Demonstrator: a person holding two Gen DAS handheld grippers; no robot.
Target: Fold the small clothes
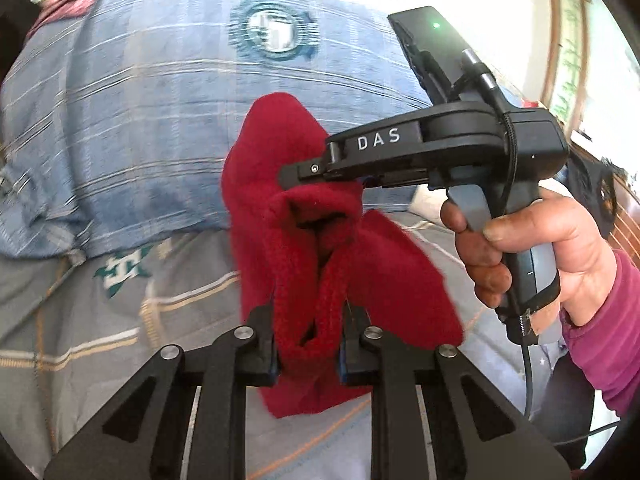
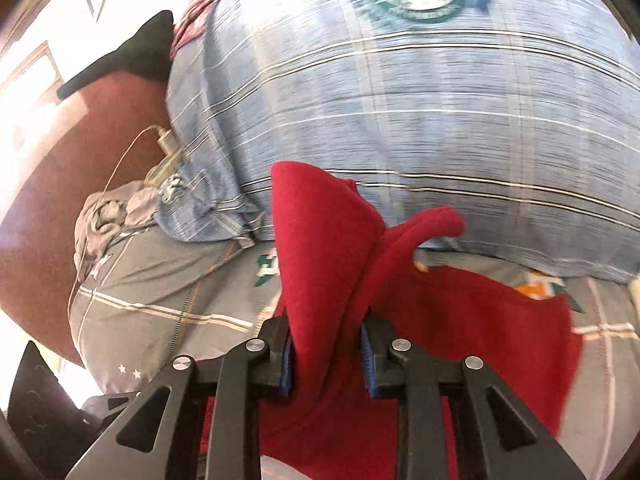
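Observation:
A small red knit garment (image 1: 280, 184) hangs bunched in the air above the bed, held by both grippers. My left gripper (image 1: 308, 356) is shut on its ribbed edge in the left wrist view. My right gripper (image 1: 300, 174) comes in from the right there, held by a hand, its tip pinching the upper part of the cloth. In the right wrist view my right gripper (image 2: 326, 356) is shut on a fold of the red garment (image 2: 320, 240), and the rest of the cloth drapes down to the right.
A blue striped quilt (image 1: 160, 100) with a round emblem is piled behind. The grey patterned bedsheet (image 1: 100, 320) lies below. A white charger and cable (image 2: 166, 142) sit at the bed's left edge, beside brown floor (image 2: 60, 200).

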